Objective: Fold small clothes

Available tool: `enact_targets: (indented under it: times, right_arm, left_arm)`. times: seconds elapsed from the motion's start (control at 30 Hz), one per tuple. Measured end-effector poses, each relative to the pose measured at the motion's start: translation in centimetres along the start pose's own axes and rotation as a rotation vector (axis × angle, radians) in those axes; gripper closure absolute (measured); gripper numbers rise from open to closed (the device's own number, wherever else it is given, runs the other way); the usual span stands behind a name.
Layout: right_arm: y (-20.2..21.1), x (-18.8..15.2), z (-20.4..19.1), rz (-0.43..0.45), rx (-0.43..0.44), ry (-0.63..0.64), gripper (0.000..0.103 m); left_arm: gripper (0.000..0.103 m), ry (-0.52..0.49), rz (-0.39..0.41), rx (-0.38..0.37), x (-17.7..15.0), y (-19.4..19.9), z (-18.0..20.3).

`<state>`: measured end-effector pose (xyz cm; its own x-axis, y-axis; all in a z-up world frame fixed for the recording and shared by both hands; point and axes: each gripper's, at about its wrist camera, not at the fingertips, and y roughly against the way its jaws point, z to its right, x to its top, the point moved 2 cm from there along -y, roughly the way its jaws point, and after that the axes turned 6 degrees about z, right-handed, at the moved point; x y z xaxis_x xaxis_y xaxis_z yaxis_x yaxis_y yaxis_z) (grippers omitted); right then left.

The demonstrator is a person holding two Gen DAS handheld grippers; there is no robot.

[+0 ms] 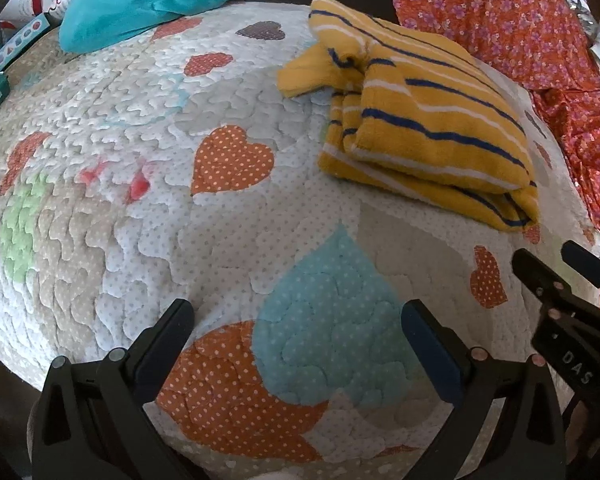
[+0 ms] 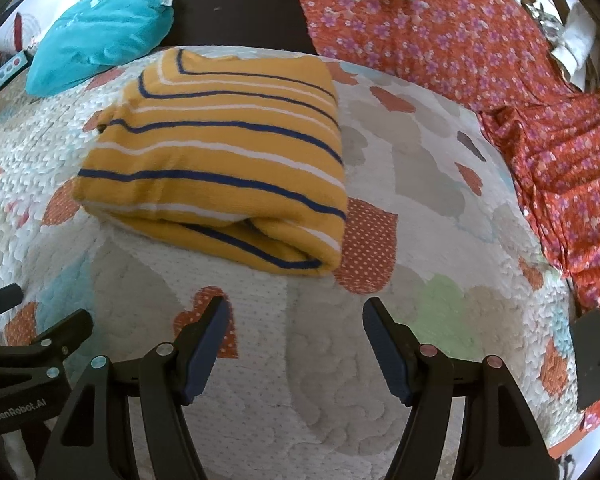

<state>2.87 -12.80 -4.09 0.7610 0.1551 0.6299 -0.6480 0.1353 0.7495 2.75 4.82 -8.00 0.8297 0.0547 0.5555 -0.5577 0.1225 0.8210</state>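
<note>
The yellow striped garment [image 2: 216, 160] lies folded into a compact bundle on the heart-patterned quilt [image 2: 420, 208], apart from both tools, so the left tool [image 1: 298, 340] and right tool [image 2: 292, 340] hover spread and empty, apparently finished with it.

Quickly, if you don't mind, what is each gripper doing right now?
Left gripper: open, holding nothing, above the quilt.
Right gripper: open, holding nothing, short of the folded top.
</note>
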Motion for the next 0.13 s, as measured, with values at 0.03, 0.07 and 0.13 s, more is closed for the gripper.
enact_targets:
  times: [0.03,0.07,0.13]
  right_arm:
    - [-0.04,0.03,-0.16,-0.001,0.001,0.002,0.029]
    - [-0.09,0.06,-0.27,-0.004,0.003,0.004,0.029]
    - [-0.18,0.13,-0.27,-0.008,0.006,0.004,0.029]
  left_arm:
    - [0.000,-0.007,0.007,0.000,-0.05,0.11,0.04]
    - [0.000,-0.012,0.014,0.000,-0.07,0.23,0.09]
    - [0.000,-0.016,0.014,-0.005,-0.13,0.35,0.22]
